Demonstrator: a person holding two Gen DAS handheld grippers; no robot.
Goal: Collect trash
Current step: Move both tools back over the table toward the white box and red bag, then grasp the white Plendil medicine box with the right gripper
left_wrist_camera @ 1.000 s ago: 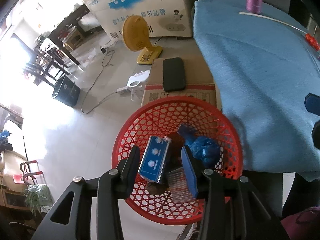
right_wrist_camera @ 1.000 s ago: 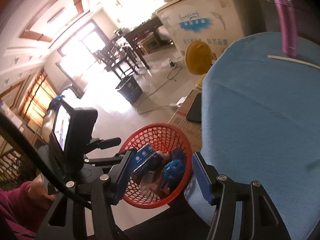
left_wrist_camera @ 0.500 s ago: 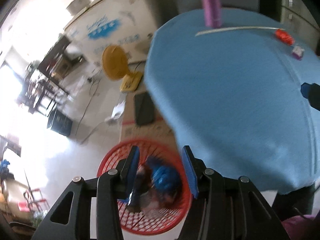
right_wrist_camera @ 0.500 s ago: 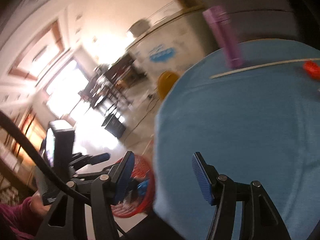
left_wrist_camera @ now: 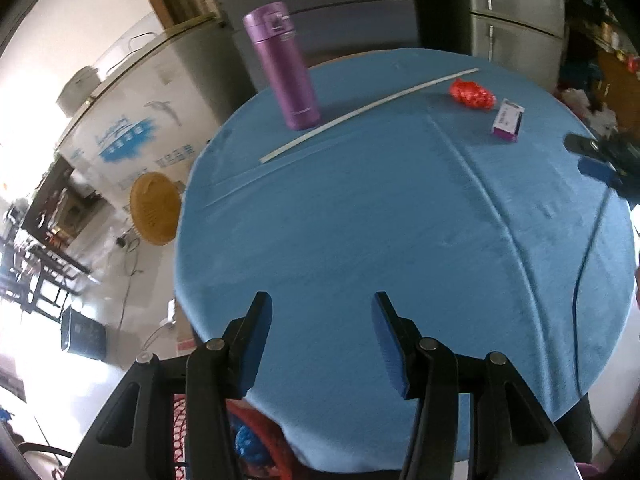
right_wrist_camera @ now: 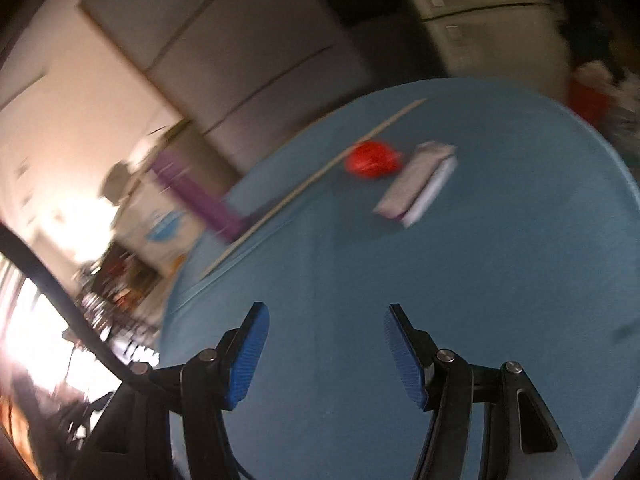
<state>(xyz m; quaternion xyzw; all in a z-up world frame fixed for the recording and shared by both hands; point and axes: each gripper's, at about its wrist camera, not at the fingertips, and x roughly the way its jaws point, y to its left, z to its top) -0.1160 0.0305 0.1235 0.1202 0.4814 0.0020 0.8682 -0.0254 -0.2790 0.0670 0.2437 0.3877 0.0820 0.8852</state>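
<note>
Left tool [left_wrist_camera: 318, 320]: jaws opening, nothing between the blue pads, only blue cloth behind them; it hangs over the near edge of the desk.
Basket [left_wrist_camera: 256, 440]: red mesh, low at the left tool's base, partly hidden under the desk edge, with a blue crumpled bit inside.
Fan [left_wrist_camera: 154, 208]: yellow, on the floor left of the desk.
Desk [left_wrist_camera: 360, 220]: round, covered in blue cloth.
Bottle [left_wrist_camera: 284, 68]: purple, upright at the far left of the desk.
Stick [left_wrist_camera: 368, 114]: thin and white, lying slantwise, one end just beside the bottle's foot.
Red wrapper [left_wrist_camera: 471, 94]: crumpled, at the far side, close to the stick's right end.
Small box [left_wrist_camera: 508, 121]: purple and white, lying flat just right of the red wrapper.
Right tool [right_wrist_camera: 326, 334]: jaws partly apart, holding nothing, above bare cloth; the red wrapper and small box lie well ahead of it, blurred.
</note>
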